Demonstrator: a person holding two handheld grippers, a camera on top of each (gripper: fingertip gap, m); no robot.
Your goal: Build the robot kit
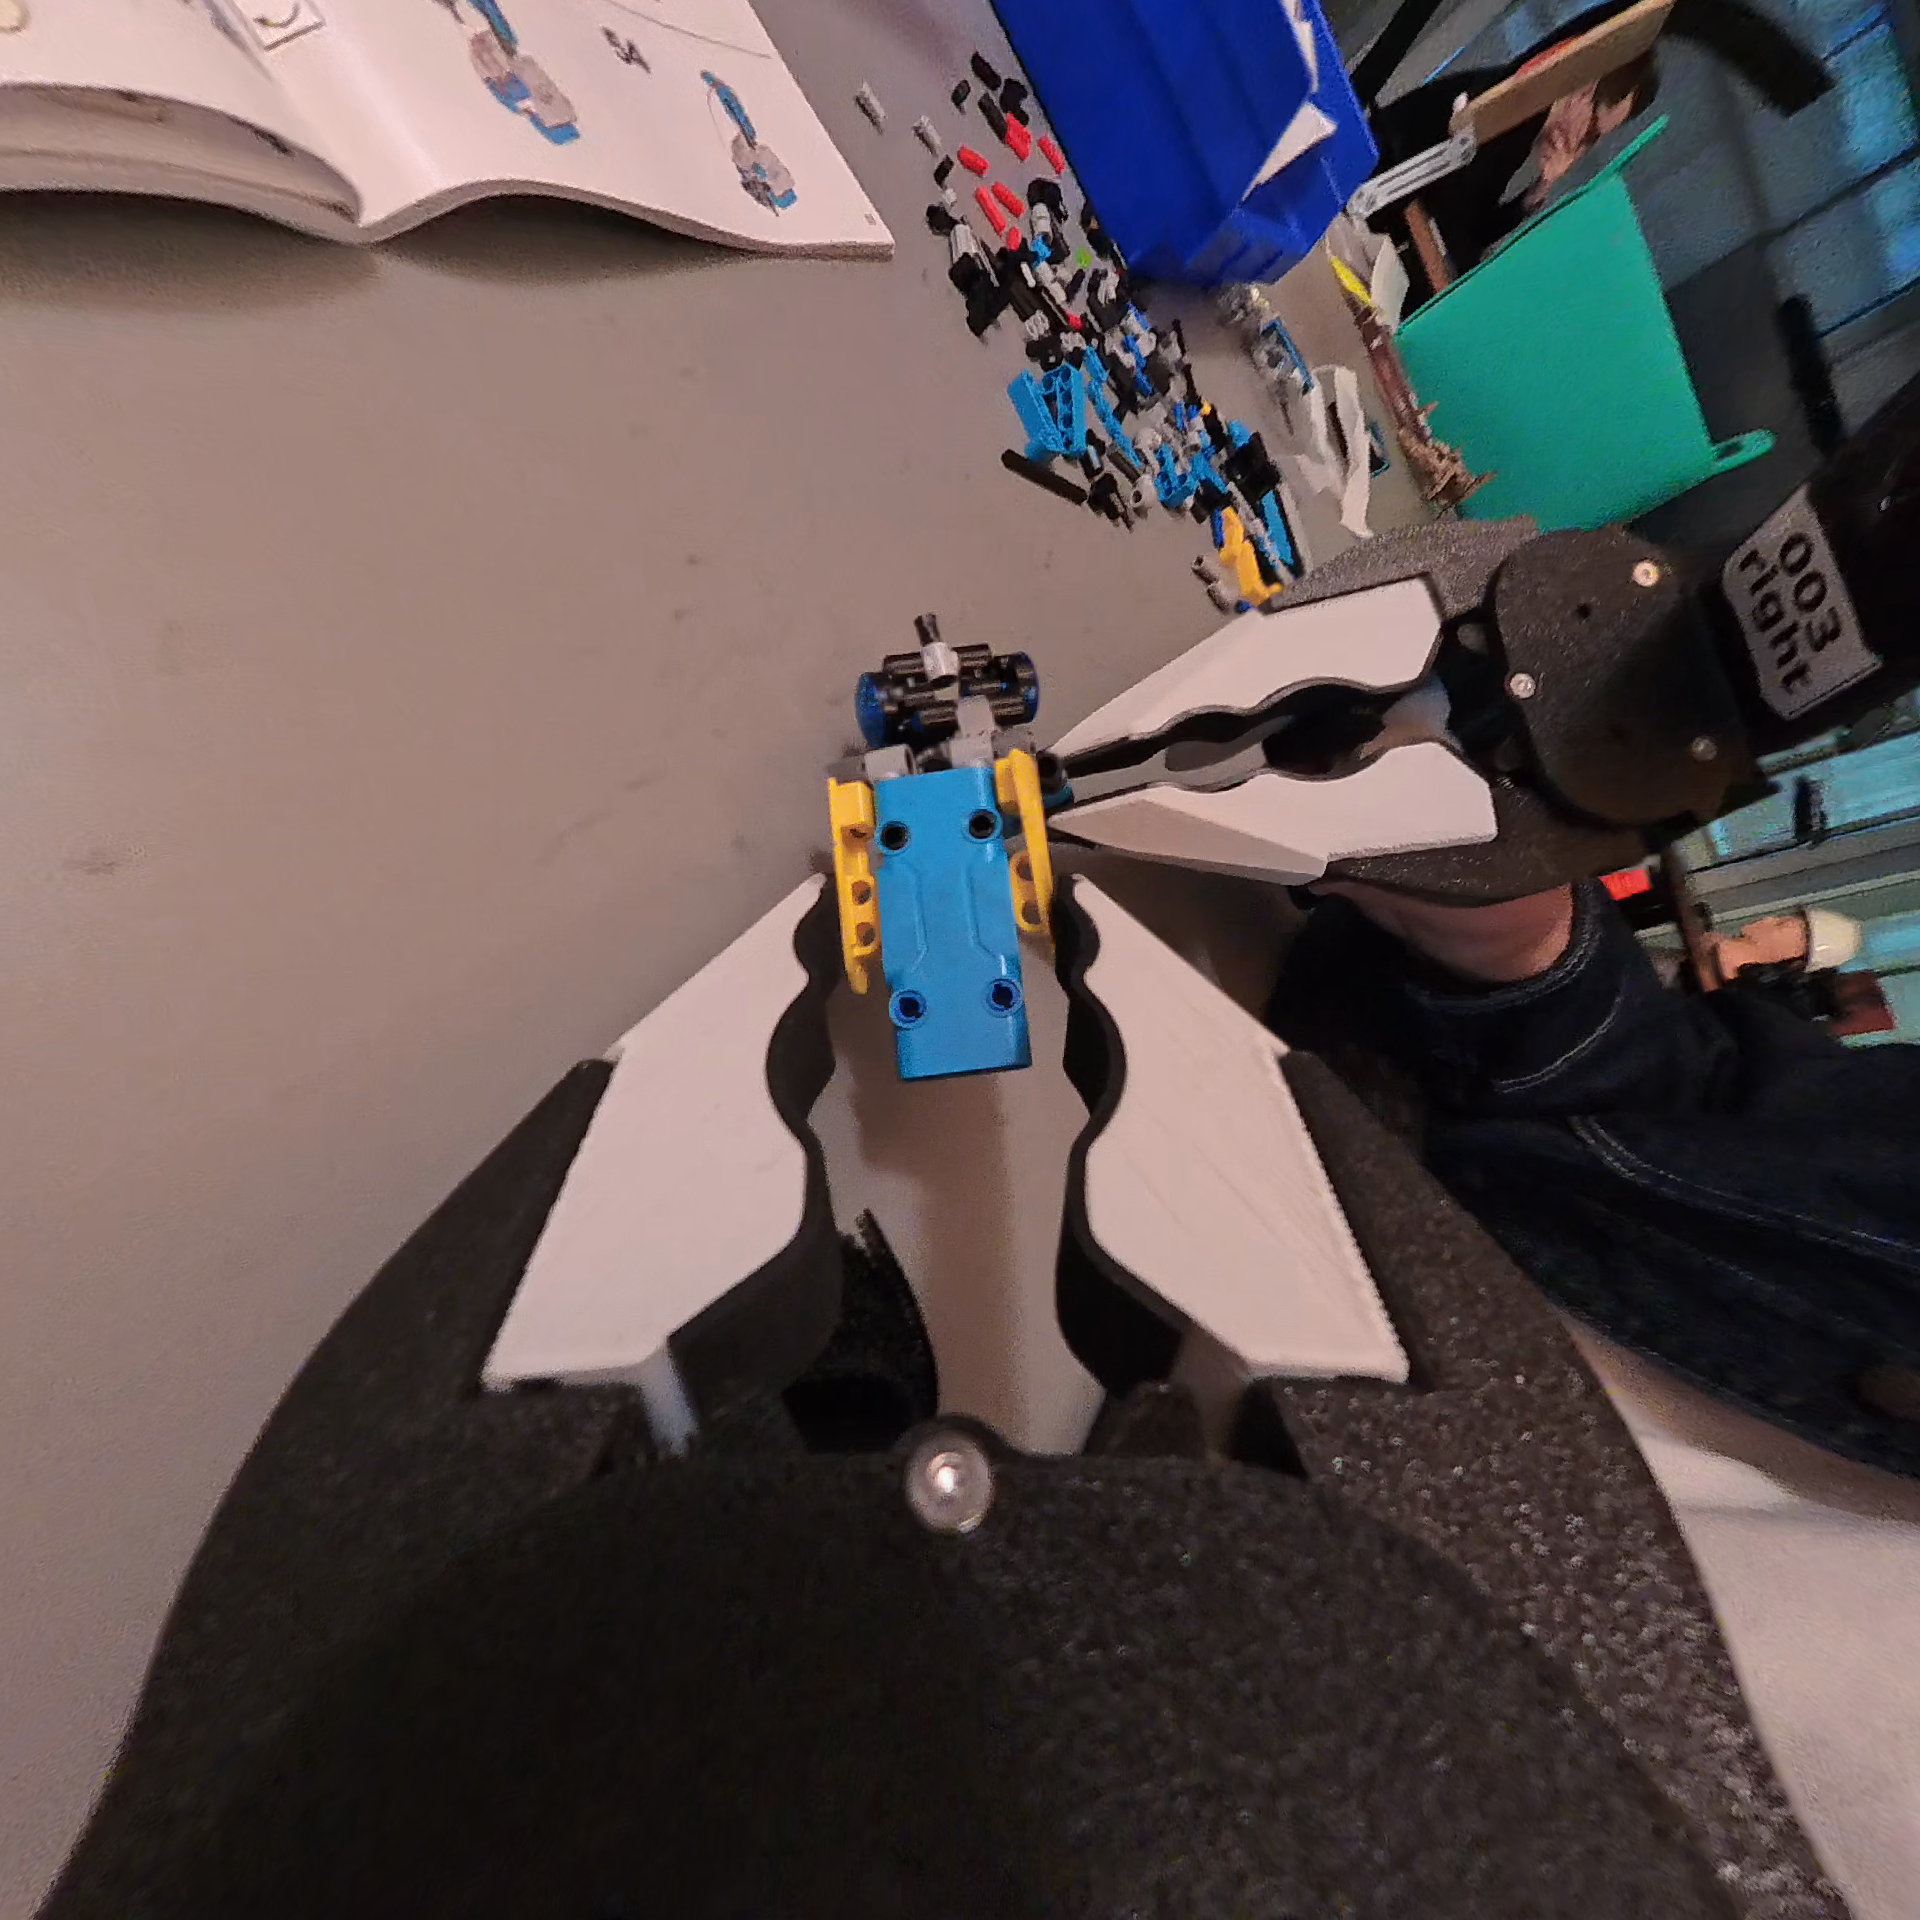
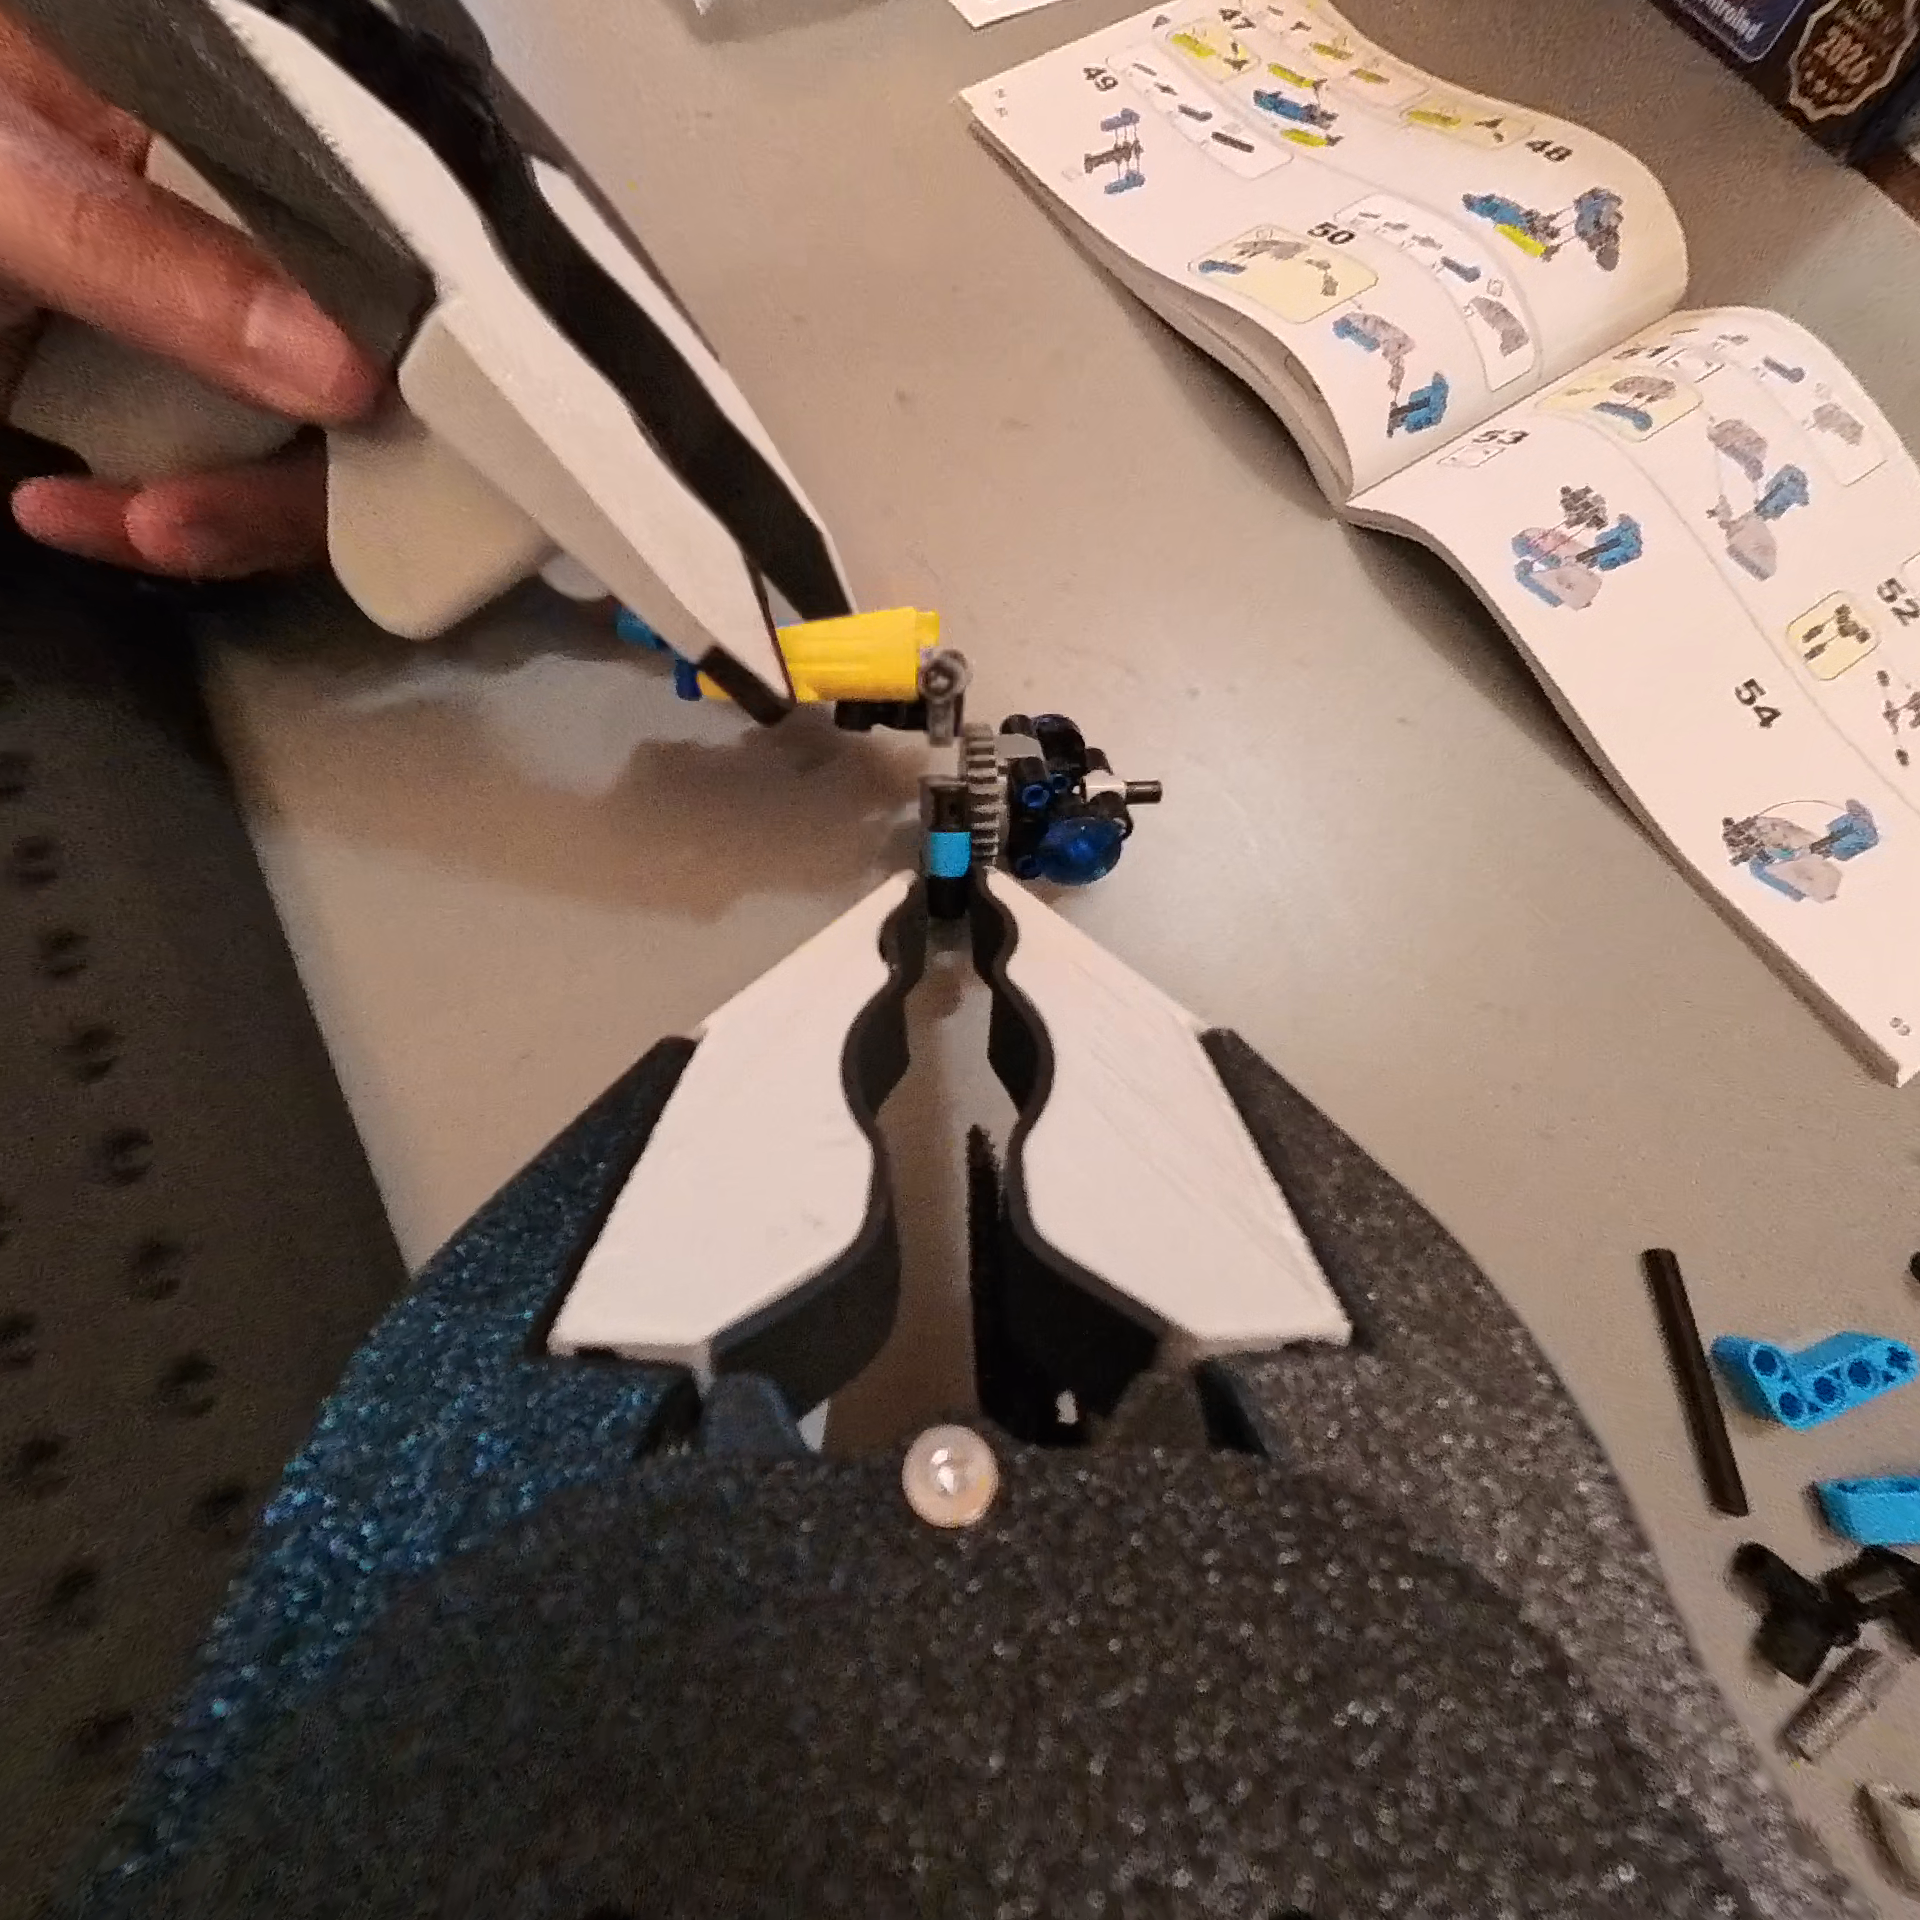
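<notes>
A small brick model with a blue block body (image 1: 951, 914), yellow side beams, and a grey gear and black-and-blue cluster at its far end (image 2: 1039, 800) is held just above the grey table (image 1: 416, 623). My left gripper (image 1: 948, 894) is shut on the model's yellow sides; in the right wrist view it (image 2: 784, 675) comes in from the upper left, gripping the yellow part (image 2: 857, 649). My right gripper (image 2: 943, 894) is shut on a black pin with a light-blue bush (image 2: 948, 854) sticking out of the model's side; in the left wrist view it (image 1: 1047, 795) comes in from the right.
An open instruction booklet (image 2: 1455, 364) lies on the table beyond the model. A pile of loose small parts (image 1: 1122, 384), a blue bin (image 1: 1195, 125) and a green box (image 1: 1538, 364) stand at the far right. A black axle (image 2: 1694, 1382) and blue angled beam (image 2: 1813, 1377) lie nearby. The grippers' ends are close to 5 centimeters from one another. About 15 centimeters separates my right fingertips from the black axle (image 2: 1694, 1382).
</notes>
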